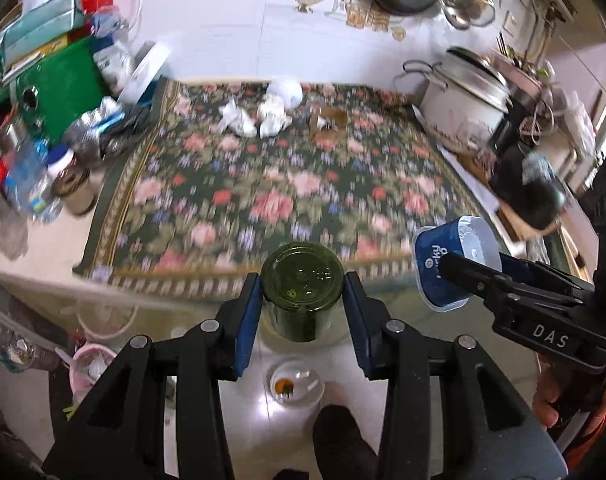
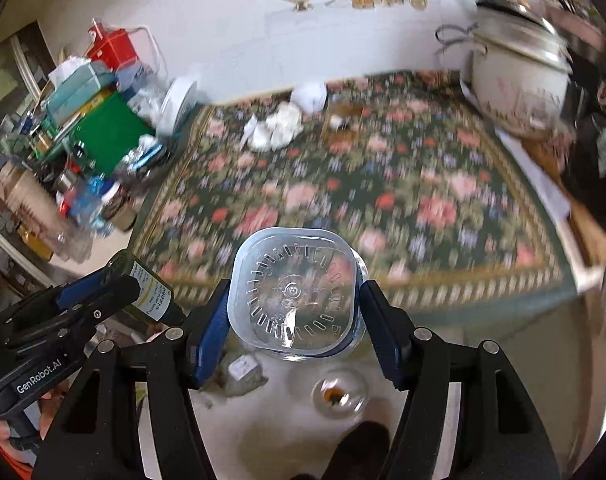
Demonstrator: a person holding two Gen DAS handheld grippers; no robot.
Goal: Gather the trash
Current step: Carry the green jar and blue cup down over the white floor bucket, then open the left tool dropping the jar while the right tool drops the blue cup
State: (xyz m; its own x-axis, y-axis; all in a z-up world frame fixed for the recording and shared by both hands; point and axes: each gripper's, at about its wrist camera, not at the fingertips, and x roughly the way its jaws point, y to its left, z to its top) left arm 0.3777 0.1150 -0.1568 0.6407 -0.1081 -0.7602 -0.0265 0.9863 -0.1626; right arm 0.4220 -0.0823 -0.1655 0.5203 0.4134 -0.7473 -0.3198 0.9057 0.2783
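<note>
My left gripper point(image 1: 303, 300) is shut on a green glass bottle point(image 1: 301, 290), held bottom-forward off the table's front edge. It also shows in the right wrist view point(image 2: 147, 292). My right gripper point(image 2: 295, 300) is shut on a clear plastic cup with a blue label point(image 2: 293, 292), also held in the air; it shows in the left wrist view point(image 1: 451, 262). Crumpled white tissues point(image 1: 259, 114) point(image 2: 279, 124) lie at the far side of the floral cloth point(image 1: 263, 184). A brown scrap point(image 1: 329, 122) lies beside them.
Boxes and bottles point(image 1: 43, 120) crowd the table's left side. A white pot point(image 1: 467, 96) and dark items stand on the right. Below, on the floor, sit a clear bag-lined bin point(image 1: 297, 386), a pink basket point(image 1: 91, 364), and a dark foot point(image 1: 339, 432).
</note>
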